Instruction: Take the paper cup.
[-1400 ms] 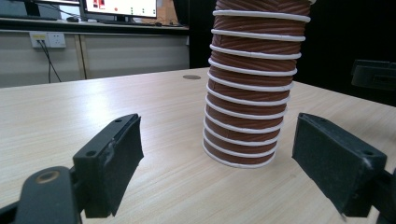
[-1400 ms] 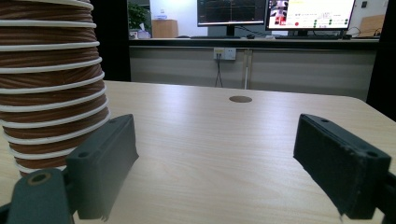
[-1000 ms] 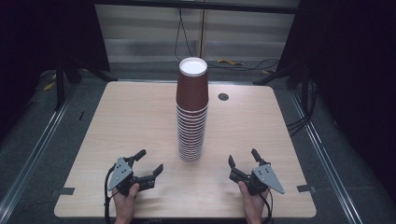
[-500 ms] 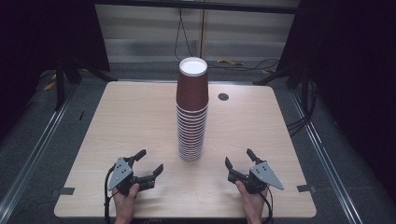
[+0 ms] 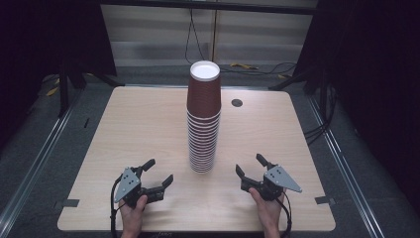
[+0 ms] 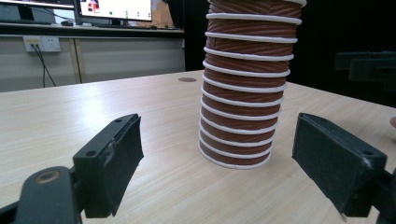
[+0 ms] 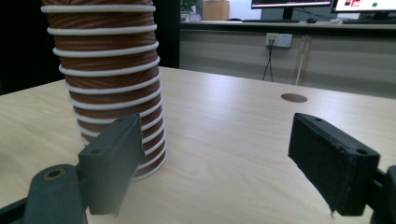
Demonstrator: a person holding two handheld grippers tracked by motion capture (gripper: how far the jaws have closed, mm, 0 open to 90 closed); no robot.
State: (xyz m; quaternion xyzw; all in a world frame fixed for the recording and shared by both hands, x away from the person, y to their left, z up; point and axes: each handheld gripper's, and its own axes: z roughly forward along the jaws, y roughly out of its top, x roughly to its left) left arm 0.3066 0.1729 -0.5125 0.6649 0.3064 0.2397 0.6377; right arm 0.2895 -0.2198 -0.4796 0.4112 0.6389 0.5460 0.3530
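A tall stack of paper cups (image 5: 203,119) is stood upside down near the middle of the table (image 5: 124,124), a bit closer to the near edge than the far one. The left gripper (image 5: 159,172) and the right gripper (image 5: 249,165) are held low by the near edge, one on each side of the stack — both with jaws spread wide and nothing between them, as can be seen in the gripper views too.

Handling-wise, the stack is probably very light and tippy: thin paper walls that would dent if squeezed hard, ribbed sides that should give some friction, and white rolled rims (image 6: 236,161) that are likely the stiffest bit to be caught on. A gentle hold on the top cup's wall, just above its rim, is probably best, with the lower stack steadied so it isn't knocked over.

Plenty of bare table is left on all sides — only a small round hole (image 5: 236,102) sits near the far edge, well apart from the cups.
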